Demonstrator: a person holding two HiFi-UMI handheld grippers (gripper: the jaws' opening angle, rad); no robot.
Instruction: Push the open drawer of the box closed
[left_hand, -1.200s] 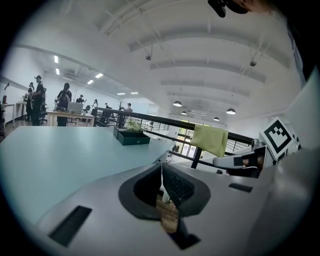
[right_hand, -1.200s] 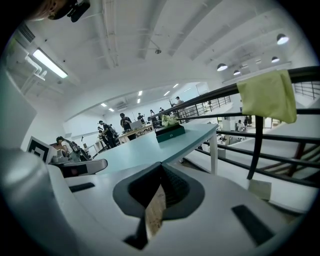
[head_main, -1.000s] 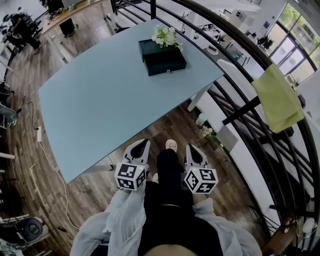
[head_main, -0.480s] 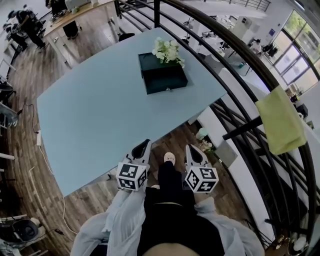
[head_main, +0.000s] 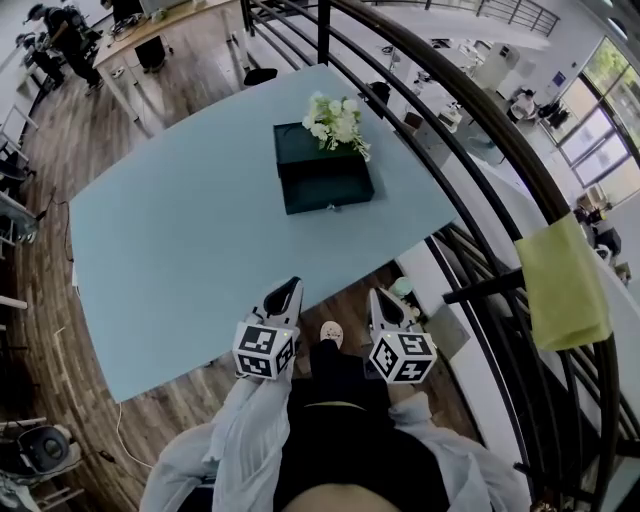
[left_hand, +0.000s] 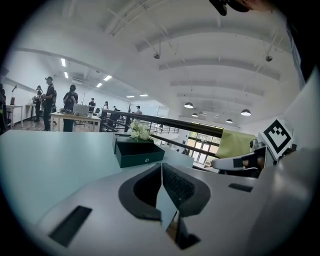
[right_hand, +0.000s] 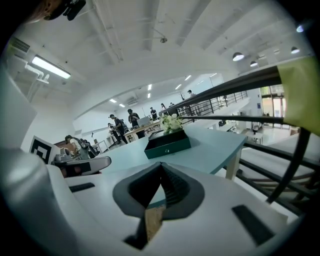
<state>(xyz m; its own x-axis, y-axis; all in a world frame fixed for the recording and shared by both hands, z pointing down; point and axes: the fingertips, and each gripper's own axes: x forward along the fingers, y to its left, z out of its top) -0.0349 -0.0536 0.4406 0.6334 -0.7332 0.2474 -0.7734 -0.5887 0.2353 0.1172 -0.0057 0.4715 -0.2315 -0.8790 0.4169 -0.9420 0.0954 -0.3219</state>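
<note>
A dark green box (head_main: 322, 165) stands at the far side of the light blue table (head_main: 180, 240), with white flowers (head_main: 335, 120) on top. Its drawer (head_main: 330, 194) is pulled out toward me, with a small knob on its front. Both grippers hang at the near table edge, far short of the box. The left gripper (head_main: 291, 285) and right gripper (head_main: 376, 294) are shut with nothing between the jaws. In the left gripper view the box (left_hand: 139, 153) sits ahead of the shut left gripper (left_hand: 161, 166). In the right gripper view the box (right_hand: 167, 144) lies beyond the shut right gripper (right_hand: 161, 166).
A black metal railing (head_main: 470, 215) curves along the table's right side, with a yellow-green cloth (head_main: 563, 285) draped over it. The floor is wood, and a white cable (head_main: 120, 430) lies on it at the left. People and desks (head_main: 70, 40) are at the far back left.
The table and box have come nearer and lower in the head view as the person steps toward them. Both grippers stay shut and side by side.
</note>
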